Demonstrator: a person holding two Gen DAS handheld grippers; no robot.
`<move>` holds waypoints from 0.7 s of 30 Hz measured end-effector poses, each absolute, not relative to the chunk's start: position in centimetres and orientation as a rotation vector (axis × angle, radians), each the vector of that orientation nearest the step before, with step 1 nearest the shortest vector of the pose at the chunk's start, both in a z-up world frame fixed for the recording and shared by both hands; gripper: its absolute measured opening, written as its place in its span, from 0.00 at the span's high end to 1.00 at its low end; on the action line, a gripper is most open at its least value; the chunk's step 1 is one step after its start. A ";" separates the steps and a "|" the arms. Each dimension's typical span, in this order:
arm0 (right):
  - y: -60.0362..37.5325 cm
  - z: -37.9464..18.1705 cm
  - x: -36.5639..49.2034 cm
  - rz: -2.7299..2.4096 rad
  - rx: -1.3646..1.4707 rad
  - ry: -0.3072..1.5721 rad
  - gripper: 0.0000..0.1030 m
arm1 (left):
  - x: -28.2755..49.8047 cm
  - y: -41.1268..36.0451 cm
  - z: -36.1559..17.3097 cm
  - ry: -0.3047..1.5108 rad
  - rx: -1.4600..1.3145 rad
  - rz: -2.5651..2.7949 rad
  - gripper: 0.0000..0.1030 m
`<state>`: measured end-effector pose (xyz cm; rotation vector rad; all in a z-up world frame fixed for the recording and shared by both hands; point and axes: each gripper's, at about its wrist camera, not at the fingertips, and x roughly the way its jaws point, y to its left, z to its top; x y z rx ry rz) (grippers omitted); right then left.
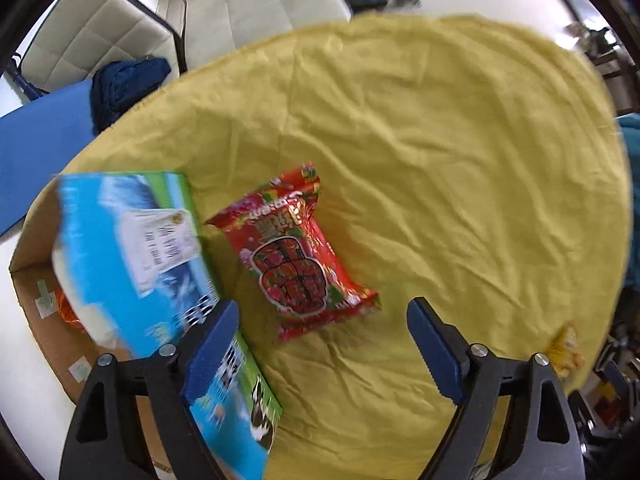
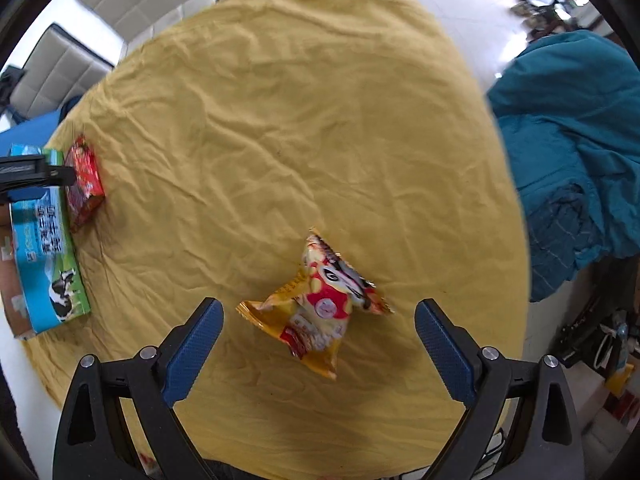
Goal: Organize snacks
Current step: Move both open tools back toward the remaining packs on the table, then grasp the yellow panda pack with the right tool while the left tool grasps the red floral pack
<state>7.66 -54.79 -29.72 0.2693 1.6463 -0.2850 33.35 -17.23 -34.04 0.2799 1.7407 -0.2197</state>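
Observation:
A red snack packet (image 1: pixel 300 256) lies on the yellow cloth (image 1: pixel 420 140), just ahead of my open left gripper (image 1: pixel 324 340) and between the lines of its blue pads. Left of it stands a blue-and-green milk carton box (image 1: pixel 160 280), open at the top with cardboard inside. In the right wrist view a yellow-and-red snack packet (image 2: pixel 320 308) rests on the cloth, centred between the fingers of my open right gripper (image 2: pixel 320 336). The red packet (image 2: pixel 84 184) and the box (image 2: pixel 44 248) show far left there, with the left gripper's tip (image 2: pixel 36 172) over them.
The round table's yellow cloth (image 2: pixel 300 120) is wrinkled. White padded chairs (image 1: pixel 120 32) stand beyond the far edge, with a dark blue bundle (image 1: pixel 124 88) on a blue surface. A teal blanket (image 2: pixel 572 140) lies off the table's right side. Clutter fills the floor at right.

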 end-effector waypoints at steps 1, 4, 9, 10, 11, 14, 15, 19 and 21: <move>-55.0 -30.8 7.8 -0.285 0.273 1.683 0.04 | 33.2 -17.5 -35.1 1.760 0.295 -0.203 0.16; -55.6 -33.0 7.7 -0.295 0.309 1.739 0.05 | 32.9 -17.9 -37.2 1.794 0.313 -0.170 0.16; -56.9 -35.7 7.0 -0.309 0.458 1.770 0.25 | 32.6 -17.9 -39.5 1.827 0.317 -0.132 0.16; -57.0 -36.0 6.9 -0.311 0.471 1.770 0.33 | 32.6 -17.8 -39.7 1.826 0.309 -0.129 0.17; -57.1 -36.2 6.8 -0.306 0.491 1.768 0.38 | 32.6 -17.7 -39.8 1.824 0.300 -0.131 0.19; -57.4 -36.3 6.3 -0.289 0.519 1.748 0.52 | 32.7 -17.2 -39.8 1.805 0.299 -0.123 0.31; -57.2 -36.2 6.3 -0.283 0.509 1.749 0.53 | 32.8 -16.9 -39.7 1.803 0.292 -0.130 0.32; -56.1 -35.9 6.4 -0.263 0.439 1.752 0.58 | 32.4 -15.5 -38.9 1.777 0.263 -0.132 0.46; -55.6 -35.7 6.5 -0.252 0.409 1.755 0.60 | 31.4 -15.5 -38.6 1.781 0.238 -0.174 0.46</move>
